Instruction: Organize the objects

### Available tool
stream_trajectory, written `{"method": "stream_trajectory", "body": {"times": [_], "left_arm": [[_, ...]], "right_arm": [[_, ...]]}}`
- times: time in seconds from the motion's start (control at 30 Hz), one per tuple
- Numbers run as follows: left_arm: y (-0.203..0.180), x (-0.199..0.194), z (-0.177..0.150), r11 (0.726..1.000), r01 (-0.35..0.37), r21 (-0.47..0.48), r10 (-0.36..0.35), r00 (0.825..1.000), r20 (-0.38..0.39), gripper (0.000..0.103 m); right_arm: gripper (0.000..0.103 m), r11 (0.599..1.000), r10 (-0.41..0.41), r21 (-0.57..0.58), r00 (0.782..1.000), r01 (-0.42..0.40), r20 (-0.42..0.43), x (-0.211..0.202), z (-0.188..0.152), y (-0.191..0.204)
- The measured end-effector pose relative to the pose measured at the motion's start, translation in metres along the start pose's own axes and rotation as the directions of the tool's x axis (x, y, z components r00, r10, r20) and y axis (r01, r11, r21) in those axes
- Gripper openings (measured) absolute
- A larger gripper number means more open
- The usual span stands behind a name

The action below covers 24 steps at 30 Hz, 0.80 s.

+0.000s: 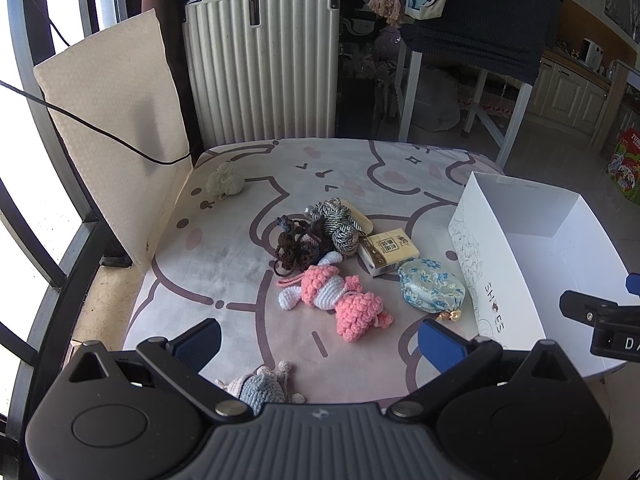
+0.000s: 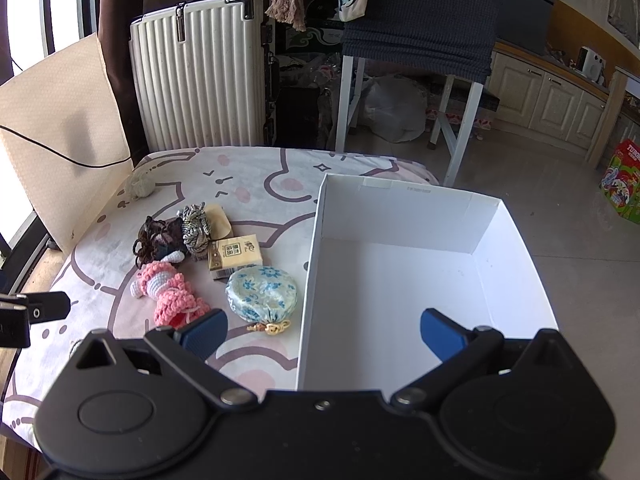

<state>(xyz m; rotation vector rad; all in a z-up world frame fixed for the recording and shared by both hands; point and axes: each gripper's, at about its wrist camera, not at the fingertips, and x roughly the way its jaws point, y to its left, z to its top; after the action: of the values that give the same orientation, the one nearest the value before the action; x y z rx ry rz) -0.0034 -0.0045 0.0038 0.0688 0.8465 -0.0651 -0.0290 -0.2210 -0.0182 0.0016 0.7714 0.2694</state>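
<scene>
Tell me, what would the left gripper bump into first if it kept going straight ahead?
Probably the pink crochet doll. It lies right ahead of the open left gripper, though depth is hard to judge.

Bare cloth fronts the toy cluster (image 1: 332, 264); the white box (image 2: 400, 280) (open-topped) walls its right side.

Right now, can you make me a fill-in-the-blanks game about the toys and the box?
The white cardboard shoe box is ____ inside.
Touching the pink-and-white crochet doll are ____ tools.
The blue floral fabric pouch lies ____ the box.
Both tools, left and right, are ____.

Missing words: empty; no; outside; open
</scene>
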Motion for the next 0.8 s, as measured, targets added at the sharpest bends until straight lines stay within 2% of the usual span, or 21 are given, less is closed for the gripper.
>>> {"method": "stream_trajectory", "body": {"times": [0.13, 0.33, 0.57, 0.8], "left_arm": [[0.008, -0.005, 0.005, 1.000, -0.004, -0.023, 0.004, 1.000, 0.014, 0.103], [0.024, -0.006, 0.014, 0.998, -0.017, -0.066, 0.019, 0.999, 0.031, 0.103], [0.047, 0.001, 0.019, 0.992, -0.066, -0.109, 0.068, 0.997, 0.021, 0.103], [0.077, 0.018, 0.019, 0.982, -0.122, -0.142, 0.117, 0.992, -0.043, 0.103]], "right_arm": [[0.103, 1.000, 0.002, -0.009, 1.000, -0.002, 0.012, -0.003, 0.012, -0.010], [0.103, 0.998, 0.024, -0.064, 0.999, -0.021, 0.043, -0.001, 0.027, 0.010], [0.103, 0.978, 0.136, -0.168, 0.990, -0.128, 0.036, 0.013, 0.052, 0.038], [0.103, 0.947, 0.219, -0.239, 0.976, -0.215, -0.012, 0.047, 0.078, 0.070]]}}
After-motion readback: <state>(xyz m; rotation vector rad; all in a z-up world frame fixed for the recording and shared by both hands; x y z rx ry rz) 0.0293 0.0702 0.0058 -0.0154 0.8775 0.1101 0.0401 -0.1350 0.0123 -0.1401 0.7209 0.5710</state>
